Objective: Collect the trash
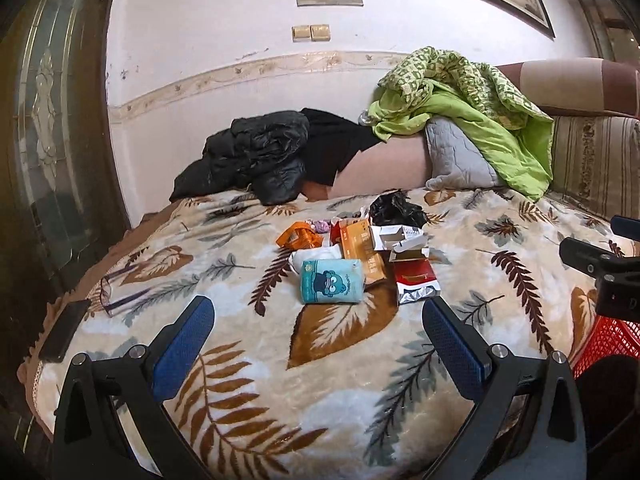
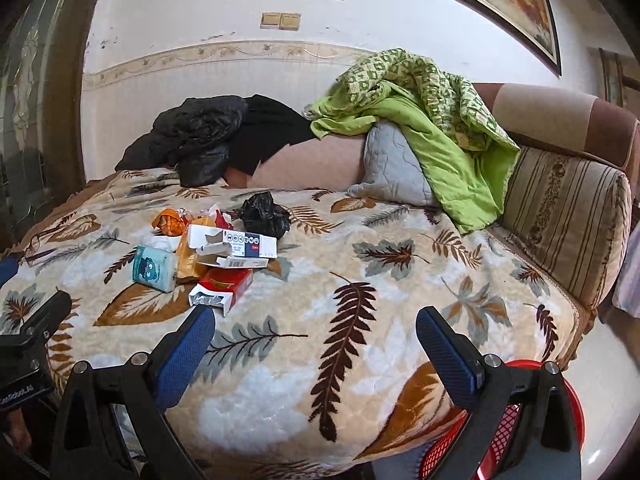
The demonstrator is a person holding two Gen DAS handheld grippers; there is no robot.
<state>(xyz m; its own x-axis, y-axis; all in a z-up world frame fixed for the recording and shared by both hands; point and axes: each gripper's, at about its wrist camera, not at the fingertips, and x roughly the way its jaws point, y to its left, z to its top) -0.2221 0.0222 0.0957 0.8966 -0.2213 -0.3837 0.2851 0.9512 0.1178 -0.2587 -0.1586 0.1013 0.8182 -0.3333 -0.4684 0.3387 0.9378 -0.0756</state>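
Trash pile (image 1: 360, 252) on leaf-print blanket (image 1: 320, 380): straight ahead of left gripper (image 1: 318, 320), ahead and leftward of right gripper (image 2: 316, 330), left judged nearer; both spread wide, empty; red basket (image 2: 532, 420) below right gripper, off the blanket's edge.

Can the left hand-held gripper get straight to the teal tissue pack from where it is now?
Probably yes. The left hand-held gripper is open, and the teal tissue pack lies just ahead at the pile's near edge, with only bare blanket between.
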